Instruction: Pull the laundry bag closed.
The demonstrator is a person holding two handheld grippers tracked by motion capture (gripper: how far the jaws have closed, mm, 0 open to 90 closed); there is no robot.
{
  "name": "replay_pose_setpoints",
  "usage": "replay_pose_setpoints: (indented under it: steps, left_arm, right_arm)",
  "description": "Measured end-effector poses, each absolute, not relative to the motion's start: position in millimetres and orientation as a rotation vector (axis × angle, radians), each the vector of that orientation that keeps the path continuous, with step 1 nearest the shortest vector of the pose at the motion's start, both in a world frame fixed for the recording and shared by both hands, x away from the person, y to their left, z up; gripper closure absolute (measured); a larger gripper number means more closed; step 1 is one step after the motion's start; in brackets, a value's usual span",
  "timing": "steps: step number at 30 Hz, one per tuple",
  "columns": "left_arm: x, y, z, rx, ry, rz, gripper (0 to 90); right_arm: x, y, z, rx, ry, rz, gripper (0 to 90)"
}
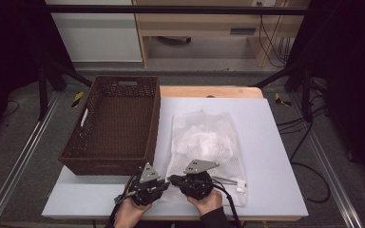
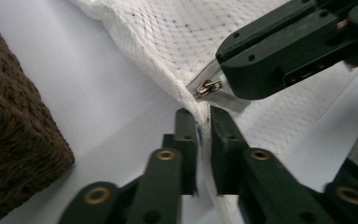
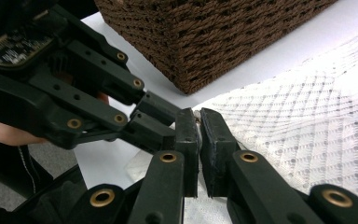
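Mesh bag (image 1: 204, 142) lies flat on the white table (image 1: 275, 156), right of the wicker basket (image 1: 116, 123). My left gripper (image 2: 204, 123) pinches the bag's near corner edge, jaws nearly together on the fabric. My right gripper (image 3: 199, 122) is clamped on the brass zipper pull (image 2: 208, 87) just beside it. The bag is white, soft, diamond-netted; the basket brown, woven, rectangular.
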State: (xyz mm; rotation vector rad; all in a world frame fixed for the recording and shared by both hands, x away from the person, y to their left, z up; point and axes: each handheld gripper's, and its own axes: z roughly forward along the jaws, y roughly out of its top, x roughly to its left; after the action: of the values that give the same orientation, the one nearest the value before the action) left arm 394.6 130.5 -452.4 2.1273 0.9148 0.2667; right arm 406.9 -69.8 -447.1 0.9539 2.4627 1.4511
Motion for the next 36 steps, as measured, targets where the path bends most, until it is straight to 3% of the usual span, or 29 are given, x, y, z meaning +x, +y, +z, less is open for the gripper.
replay_pose_setpoints:
  steps: [4,9,13,36]
  left_arm:
    - [397,132,-451,2.109,0.925,0.254,75.1]
    - [397,131,-454,2.127,0.93,0.264,84.3]
    - [394,130,-453,2.131,0.935,0.296,86.1]
    - [389,132,-450,2.103,0.936,0.358,87.5]
  right_arm:
    - [407,-70,-447,0.955,2.461,1.454,86.1]
    - [407,-70,-448,0.952,2.465,1.448,86.1]
    - [407,-70,-449,0.97,2.464,1.458,86.1]
    - [407,-89,-453,1.126,2.406,1.447,86.2]
